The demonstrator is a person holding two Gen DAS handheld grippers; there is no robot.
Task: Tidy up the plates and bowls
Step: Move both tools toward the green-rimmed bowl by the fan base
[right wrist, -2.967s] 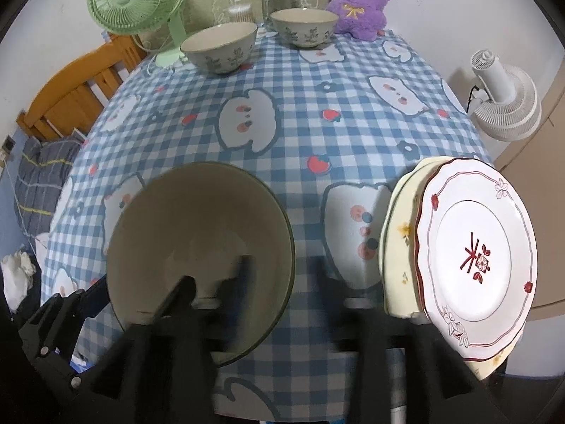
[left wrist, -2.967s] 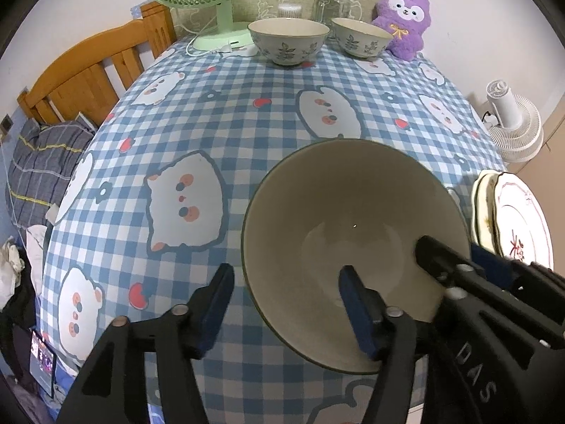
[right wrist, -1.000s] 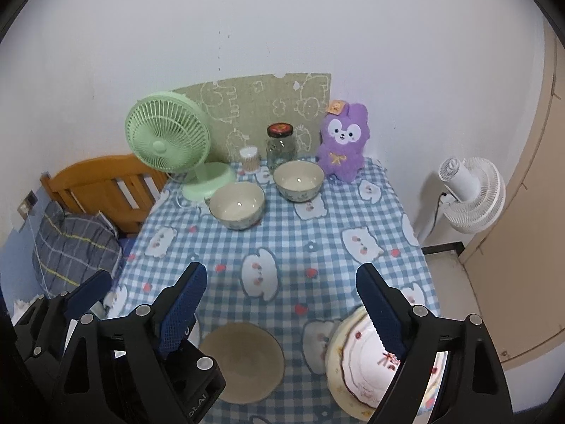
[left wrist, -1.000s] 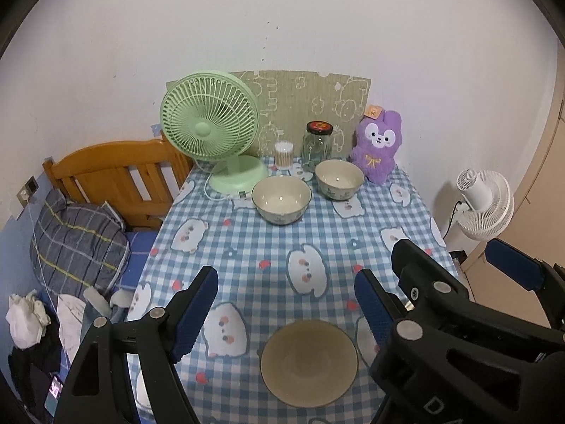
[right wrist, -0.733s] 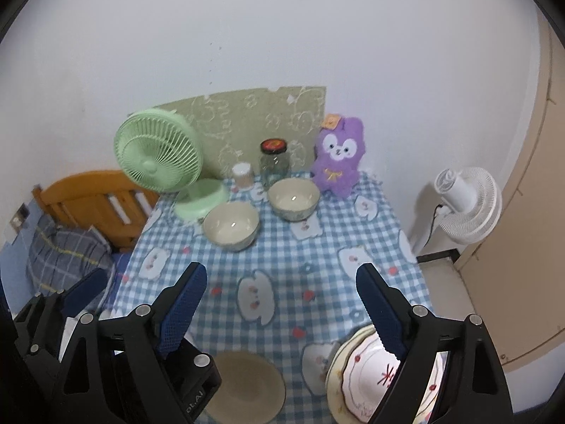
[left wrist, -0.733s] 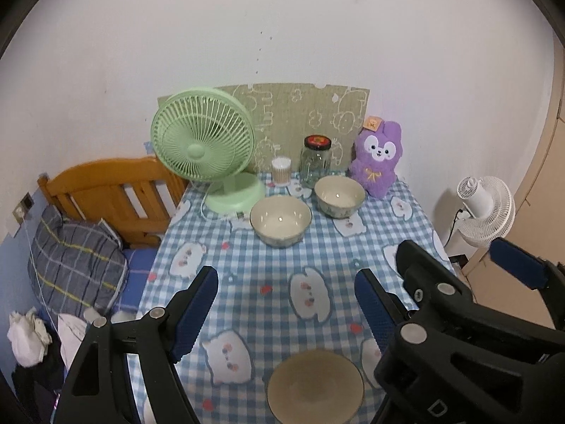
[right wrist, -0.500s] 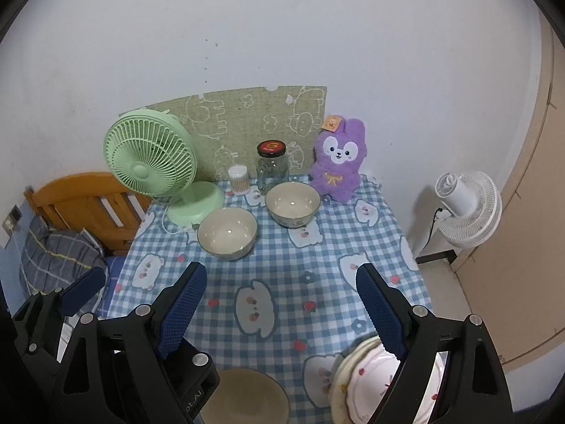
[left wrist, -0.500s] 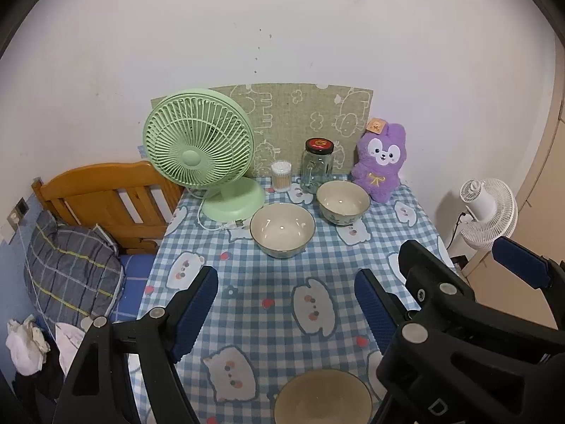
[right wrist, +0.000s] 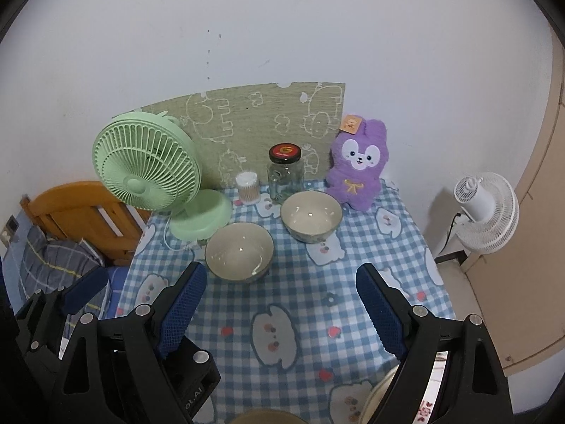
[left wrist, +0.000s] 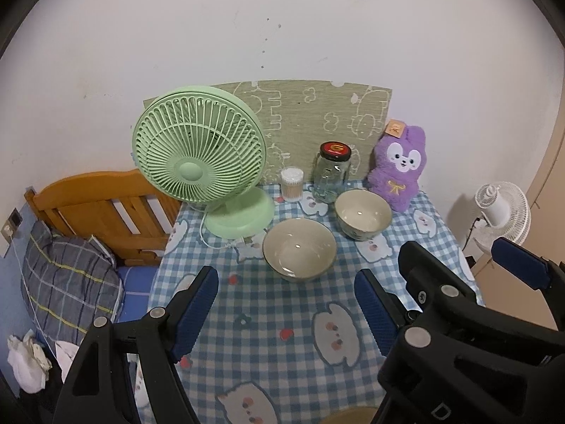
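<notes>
Two cream bowls stand on the far half of the checked tablecloth (left wrist: 268, 321): the nearer bowl (left wrist: 298, 249) sits just in front of the green fan's base, and the farther bowl (left wrist: 363, 213) lies at about two o'clock from it, close but apart. In the right wrist view a third bowl's rim (right wrist: 265, 417) peeks in at six o'clock, and stacked plates (right wrist: 383, 394) with red markings show at about five o'clock, mostly hidden behind the gripper.

The left gripper (left wrist: 287, 314) hangs above the cloth with jaws wide and nothing between them; the right gripper (right wrist: 280, 312) likewise stands wide and empty.

Behind the farther bowl, at twelve o'clock, stands a glass jar (left wrist: 332, 173) whose red-and-black lid bears a gold mark like a "G". Left of it is a cotton-swab tub (left wrist: 292, 184); right of it is a purple plush rabbit (left wrist: 397, 171) with an orange tag, its writing too small to read. The green fan (left wrist: 199, 155) stands at ten o'clock, and a white fan (right wrist: 485, 212) is on the floor at three o'clock.
</notes>
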